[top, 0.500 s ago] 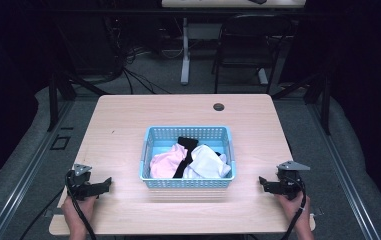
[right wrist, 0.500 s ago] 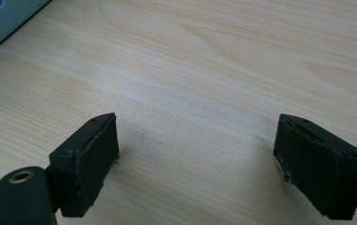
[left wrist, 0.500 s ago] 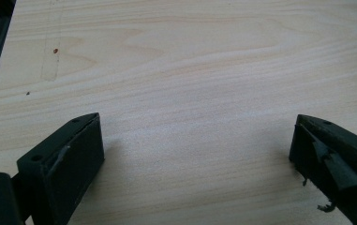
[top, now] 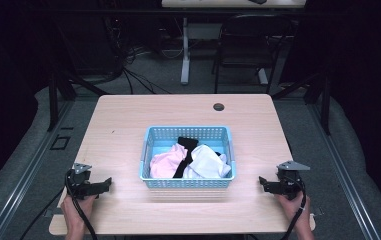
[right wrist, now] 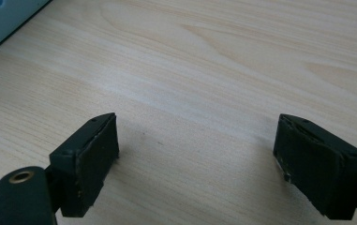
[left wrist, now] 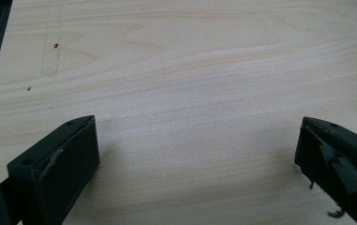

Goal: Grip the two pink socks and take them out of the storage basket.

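Wooden table [top: 128,120] unchanged: left tool [top: 109,184] and right tool [top: 261,182] stay released, flanking the basket [top: 148,150].

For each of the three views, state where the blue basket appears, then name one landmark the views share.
High view: the blue basket sits at the table's middle, holding pink, white and black cloth.
Left gripper view: not in this picture.
Right gripper view: a pale blue corner of it at the top left edge.
Shared landmark: the light wooden tabletop.
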The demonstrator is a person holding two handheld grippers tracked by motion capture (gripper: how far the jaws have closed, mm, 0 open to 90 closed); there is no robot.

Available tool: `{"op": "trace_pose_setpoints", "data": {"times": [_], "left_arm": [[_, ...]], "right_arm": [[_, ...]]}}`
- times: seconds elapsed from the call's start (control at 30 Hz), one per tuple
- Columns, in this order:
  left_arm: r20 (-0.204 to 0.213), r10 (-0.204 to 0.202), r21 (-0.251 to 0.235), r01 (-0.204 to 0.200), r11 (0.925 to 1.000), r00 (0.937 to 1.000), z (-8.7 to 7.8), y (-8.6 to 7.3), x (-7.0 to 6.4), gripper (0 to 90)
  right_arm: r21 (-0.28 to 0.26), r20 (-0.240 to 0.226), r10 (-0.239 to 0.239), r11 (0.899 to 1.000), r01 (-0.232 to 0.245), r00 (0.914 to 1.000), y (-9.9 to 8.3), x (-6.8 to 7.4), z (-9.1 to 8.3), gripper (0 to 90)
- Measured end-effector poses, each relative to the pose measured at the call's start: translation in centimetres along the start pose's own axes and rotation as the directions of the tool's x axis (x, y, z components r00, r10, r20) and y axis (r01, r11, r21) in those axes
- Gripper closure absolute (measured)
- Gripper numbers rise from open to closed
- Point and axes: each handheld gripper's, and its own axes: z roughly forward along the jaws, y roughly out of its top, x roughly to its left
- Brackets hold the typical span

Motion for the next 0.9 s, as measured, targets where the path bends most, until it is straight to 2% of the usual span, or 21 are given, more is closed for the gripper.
{"op": "trace_pose_setpoints", "data": {"times": [0.07,0.2,0.33,0.4,0.43,0.53,0.63,0.7,0.9], "left_arm": [[0.012,0.001,0.006,-0.001,1.0,0.9999,-0.5,0.4,-0.2,0.3],[0.035,0.03,0.027,-0.031,0.9992,0.9989,-1.6,1.5,-0.5,0.2],[0.07,0.035,0.033,-0.038,0.9988,0.9969,-2.7,2.7,-0.9,0.2],[0.081,0.052,0.04,-0.056,0.9977,0.9953,-3.1,3.4,-1.1,0.2],[0.098,0.058,0.041,-0.062,0.9973,0.9935,-3.6,4.0,-1.4,0.2],[0.117,0.064,0.04,-0.069,0.9968,0.9911,-4.0,4.6,-1.8,0.2],[0.136,0.088,0.049,-0.095,0.9942,0.9868,-4.8,6.1,-2.5,0.2],[0.136,0.095,0.047,-0.102,0.9936,0.9862,-5.0,6.4,-2.9,0.2],[0.163,0.141,0.056,-0.152,0.9869,0.9765,-5.4,8.2,-4.3,0.2]], "right_arm": [[0.0,0.0,0.0,1.0,0.0,1.0,0.0,0.0,0.0,13.7],[0.001,0.0,0.0,1.0,0.0,1.0,0.0,0.0,0.0,13.7],[0.002,0.0,-0.001,1.0,0.001,1.0,0.0,0.0,0.0,13.7],[0.002,-0.001,-0.001,1.0,0.001,1.0,0.0,0.0,0.0,13.7],[-0.006,0.005,-0.001,1.0,0.001,1.0,0.0,0.1,0.1,13.7],[-0.006,0.005,-0.002,1.0,0.002,1.0,0.0,0.1,0.1,13.7],[-0.005,0.003,-0.004,1.0,0.004,1.0,0.0,0.1,0.1,13.3],[-0.007,-0.002,-0.002,1.0,0.002,1.0,0.0,0.1,0.1,13.2],[-0.005,-0.007,-0.005,1.0,0.005,1.0,0.0,0.1,0.1,12.0]]}}
